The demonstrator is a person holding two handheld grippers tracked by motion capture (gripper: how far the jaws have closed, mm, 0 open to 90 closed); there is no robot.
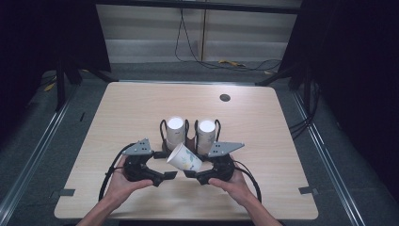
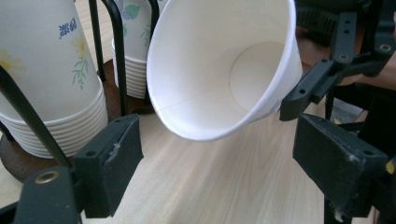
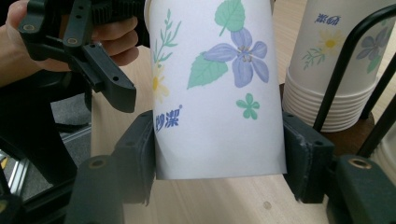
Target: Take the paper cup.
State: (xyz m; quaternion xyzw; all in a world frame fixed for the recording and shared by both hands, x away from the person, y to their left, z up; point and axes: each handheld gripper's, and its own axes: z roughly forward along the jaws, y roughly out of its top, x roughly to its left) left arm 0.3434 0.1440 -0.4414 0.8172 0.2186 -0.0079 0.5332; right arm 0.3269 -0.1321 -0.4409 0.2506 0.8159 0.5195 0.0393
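Note:
A single flowered paper cup (image 1: 185, 157) hangs tilted above the table's near middle, its mouth toward the left. My right gripper (image 3: 217, 158) is shut on the cup (image 3: 219, 93), one jaw on each side near its base. My left gripper (image 2: 217, 158) is open, and the cup's white inside (image 2: 224, 70) faces it just beyond the jaws, untouched by them. In the high view the left gripper (image 1: 160, 178) and right gripper (image 1: 190, 175) sit close together, each in a hand.
Behind the cup, a black wire rack (image 1: 188, 141) on a dark round base holds two stacks of upturned matching cups, one left (image 1: 175, 132) and one right (image 1: 206, 134). The wooden table (image 1: 131, 113) has a round cable hole (image 1: 225, 98) at the back.

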